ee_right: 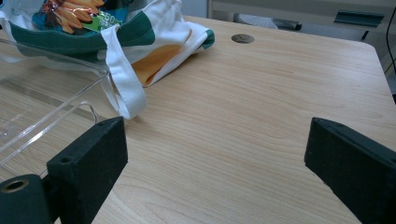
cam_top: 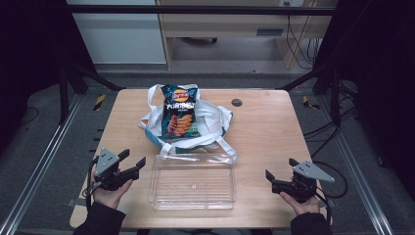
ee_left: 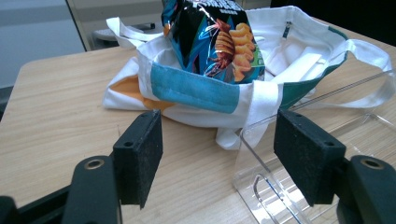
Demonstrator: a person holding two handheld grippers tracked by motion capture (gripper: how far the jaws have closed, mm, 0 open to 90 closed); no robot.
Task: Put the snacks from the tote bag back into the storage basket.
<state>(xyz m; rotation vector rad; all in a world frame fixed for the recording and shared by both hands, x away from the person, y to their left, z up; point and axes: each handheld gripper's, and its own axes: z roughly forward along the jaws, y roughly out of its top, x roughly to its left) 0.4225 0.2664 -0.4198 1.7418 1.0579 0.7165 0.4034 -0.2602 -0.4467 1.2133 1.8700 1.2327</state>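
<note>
table: a light wooden table (cam_top: 264, 127) with rounded corners; a small dark round cap (cam_top: 237, 102) is set into it near the far edge.
bag: a white cloth bag (cam_top: 208, 120) with teal and green bands and an orange patch lies on the far middle of the table, its straps trailing toward the person.
chips: a dark chip packet (cam_top: 178, 115) lies on top of the bag, its top end toward the far edge; in the left gripper view it sticks up out of the bag's mouth (ee_left: 217, 37).
tray: a clear plastic tray (cam_top: 192, 182) stands empty on the near middle of the table, just in front of the bag; one white strap lies against its far rim.
left gripper: the left gripper (cam_top: 131, 161) is held in a hand (cam_top: 110, 193) left of the tray, close to its left wall but not touching it; jaws spread wide with nothing between them, pointing toward the bag and the tray's near corner.
right gripper: the right gripper (cam_top: 280, 172) is held in the other hand (cam_top: 301, 203) right of the tray, apart from it; jaws spread wide over bare wood, empty.
gap: both grippers sit level with the tray, one on each side, well short of the chip packet.
</note>
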